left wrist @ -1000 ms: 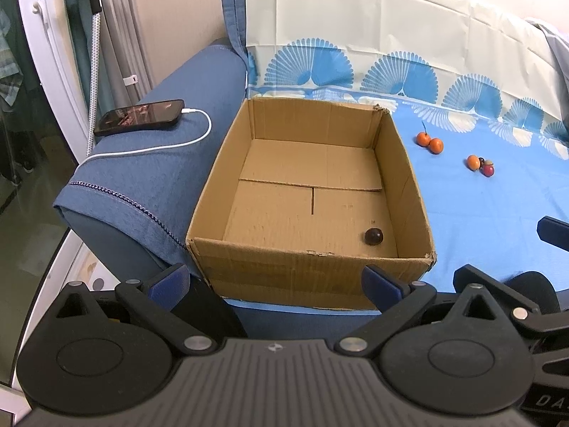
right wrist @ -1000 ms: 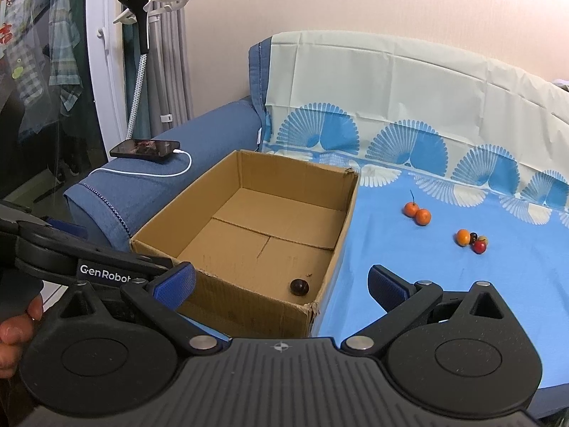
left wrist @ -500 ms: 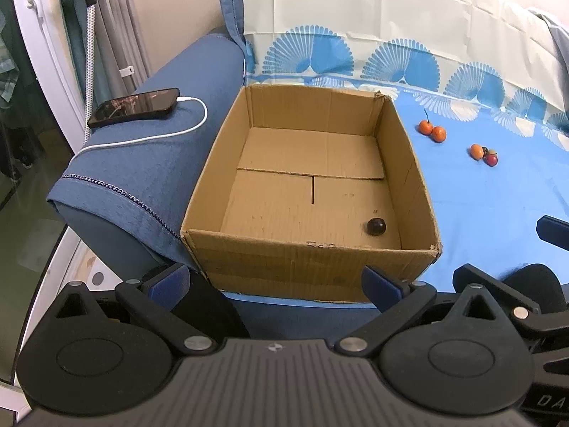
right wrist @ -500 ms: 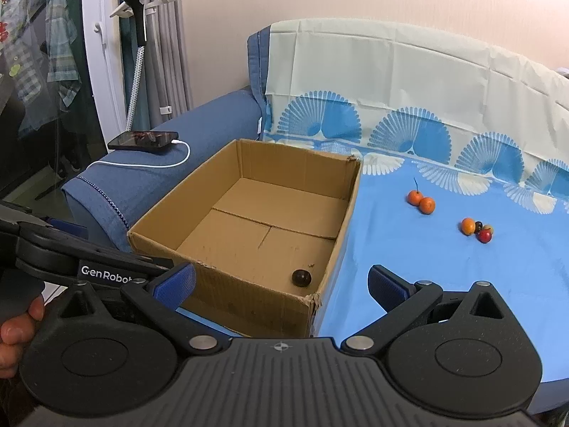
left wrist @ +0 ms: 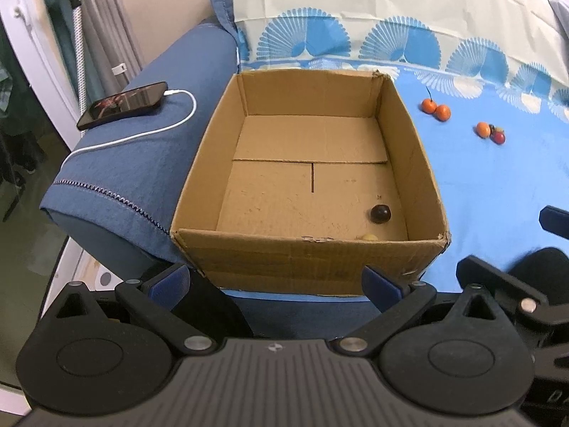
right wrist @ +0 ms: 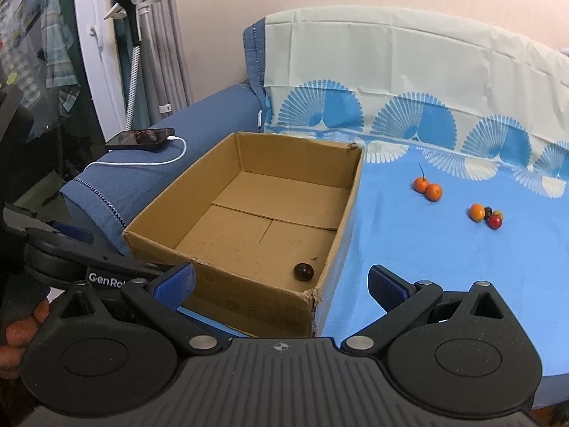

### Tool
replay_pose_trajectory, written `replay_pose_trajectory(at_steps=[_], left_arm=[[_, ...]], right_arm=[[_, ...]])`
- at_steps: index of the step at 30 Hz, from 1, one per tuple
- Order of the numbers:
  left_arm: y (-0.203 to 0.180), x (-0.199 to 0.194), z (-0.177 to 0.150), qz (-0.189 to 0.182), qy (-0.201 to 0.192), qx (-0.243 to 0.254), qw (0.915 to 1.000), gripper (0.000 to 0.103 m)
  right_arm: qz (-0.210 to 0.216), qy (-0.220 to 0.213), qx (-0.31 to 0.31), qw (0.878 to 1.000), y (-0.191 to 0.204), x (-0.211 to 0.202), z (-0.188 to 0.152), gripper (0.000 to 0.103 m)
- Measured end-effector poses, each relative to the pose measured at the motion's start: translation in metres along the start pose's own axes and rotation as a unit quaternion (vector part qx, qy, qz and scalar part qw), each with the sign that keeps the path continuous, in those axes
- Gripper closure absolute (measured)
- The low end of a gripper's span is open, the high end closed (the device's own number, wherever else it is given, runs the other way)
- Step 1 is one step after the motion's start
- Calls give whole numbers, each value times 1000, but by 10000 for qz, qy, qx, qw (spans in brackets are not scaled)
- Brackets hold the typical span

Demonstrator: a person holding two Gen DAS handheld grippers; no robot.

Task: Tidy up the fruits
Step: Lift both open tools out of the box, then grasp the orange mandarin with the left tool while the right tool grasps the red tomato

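An open cardboard box [left wrist: 419,149] [right wrist: 346,210] rests on the blue sheet. Inside, near its right front corner, lies a dark round fruit [left wrist: 380,212] [right wrist: 303,271], and a small pale fruit [left wrist: 370,237] peeks over the front wall. Out on the sheet sit two orange fruits [left wrist: 436,108] [right wrist: 427,188], one with a stem. Farther right is a cluster [left wrist: 490,132] [right wrist: 486,215] of an orange, a dark and a red fruit. My left gripper [left wrist: 275,281] hovers open just before the box's front wall. My right gripper [right wrist: 281,279] is open over the box's front right corner. Both hold nothing.
A black phone [left wrist: 122,105] [right wrist: 142,137] on a white cable [left wrist: 177,121] lies on the blue sofa arm [left wrist: 135,163] left of the box. A patterned cover [right wrist: 391,82] drapes the backrest. A hand [right wrist: 21,323] grips the left tool. Floor [left wrist: 28,270] drops away at left.
Both grippers have risen and tilted down a little, so I see deeper into the box and the pale fruit now shows. Nothing was grasped; the fruits have not moved.
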State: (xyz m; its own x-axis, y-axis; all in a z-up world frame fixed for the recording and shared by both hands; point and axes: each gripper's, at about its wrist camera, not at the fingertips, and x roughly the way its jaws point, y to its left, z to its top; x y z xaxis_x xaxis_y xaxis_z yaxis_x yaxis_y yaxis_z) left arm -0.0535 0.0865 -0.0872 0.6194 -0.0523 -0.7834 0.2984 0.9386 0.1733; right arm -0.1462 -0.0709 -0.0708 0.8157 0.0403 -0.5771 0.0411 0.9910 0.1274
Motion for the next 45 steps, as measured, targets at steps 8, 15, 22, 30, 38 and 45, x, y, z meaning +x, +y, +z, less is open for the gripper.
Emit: replay_pose_trajectory(at_steps=[8,15,22,30,38,45], left_arm=[[-20,4,16,95,3,279,9996,0],[-54,13,47,-132,-38,468,9988,0],[-110,37,105,-671,-37,517,9964,0],[-195,111,186,-973,88,647,9931,0],[-284,232,249,-1106,381,536,9917,0],[-331,322,283,-1171,717,344,9899,0]], right_arm=[[-130,-142,455,9988,-28,3,1,1],[-738,-463,948,9917,-79,-9,2,1],[-1584,-585,1454,9749,-155,3,4,1],[-2274,-571,1921,9530,-242,66,8,1],[-3105,-356,2134,9256,-331,184,9,1],[-3116,195,1804,9327,-387,281,11,1]])
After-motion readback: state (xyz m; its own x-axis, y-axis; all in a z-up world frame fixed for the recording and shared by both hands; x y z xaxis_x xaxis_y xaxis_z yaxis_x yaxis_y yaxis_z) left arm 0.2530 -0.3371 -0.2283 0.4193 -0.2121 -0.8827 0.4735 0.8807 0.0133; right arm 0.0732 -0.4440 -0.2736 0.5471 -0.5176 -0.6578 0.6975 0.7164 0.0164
